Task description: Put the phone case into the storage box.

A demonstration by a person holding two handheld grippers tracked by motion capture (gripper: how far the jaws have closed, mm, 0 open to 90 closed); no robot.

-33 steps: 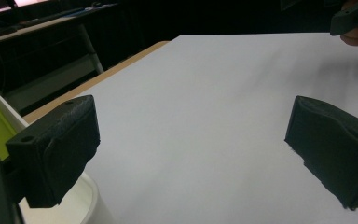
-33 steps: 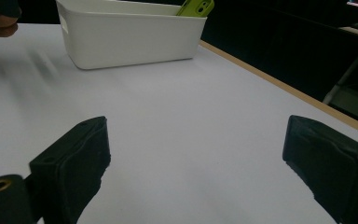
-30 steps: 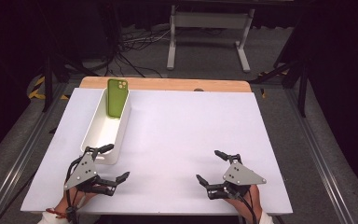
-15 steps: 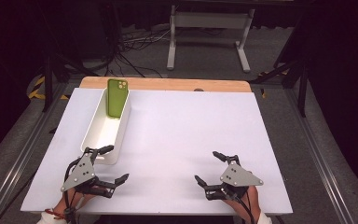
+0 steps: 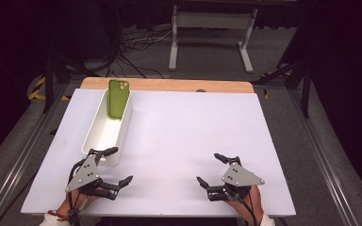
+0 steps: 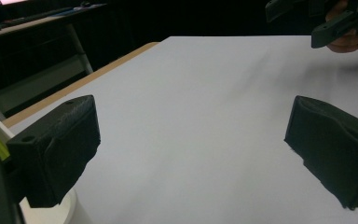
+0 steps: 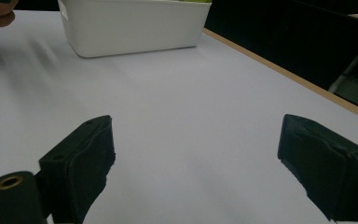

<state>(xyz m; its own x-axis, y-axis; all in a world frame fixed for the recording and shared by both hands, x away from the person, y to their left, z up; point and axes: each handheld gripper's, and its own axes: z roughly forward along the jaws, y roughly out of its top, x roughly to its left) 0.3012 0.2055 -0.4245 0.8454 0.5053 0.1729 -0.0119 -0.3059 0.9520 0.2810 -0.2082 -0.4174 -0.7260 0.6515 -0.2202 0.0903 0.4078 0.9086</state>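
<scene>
A long white bin (image 5: 104, 134) lies at the left of the white table (image 5: 184, 127). A green phone (image 5: 118, 98) leans upright against the bin's far end. My left gripper (image 5: 120, 164) hovers by the bin's near end, jaws wide open and empty; in the left gripper view (image 6: 196, 140) only bare table lies between the pads. My right gripper (image 5: 208, 167) is at the front right, also open and empty (image 7: 196, 149). The right gripper view looks across the table at the bin (image 7: 130, 23).
A wooden strip (image 5: 169, 84) borders the table's far edge. Behind it, a metal stand (image 5: 212, 28) and cables sit on the dark floor. Metal rails run along both sides of the table. The other hand's gripper (image 6: 335, 23) shows far off in the left gripper view.
Both grippers have shifted only slightly near the table's front edge. Their jaws stay open, and the bin and phone have not moved.
</scene>
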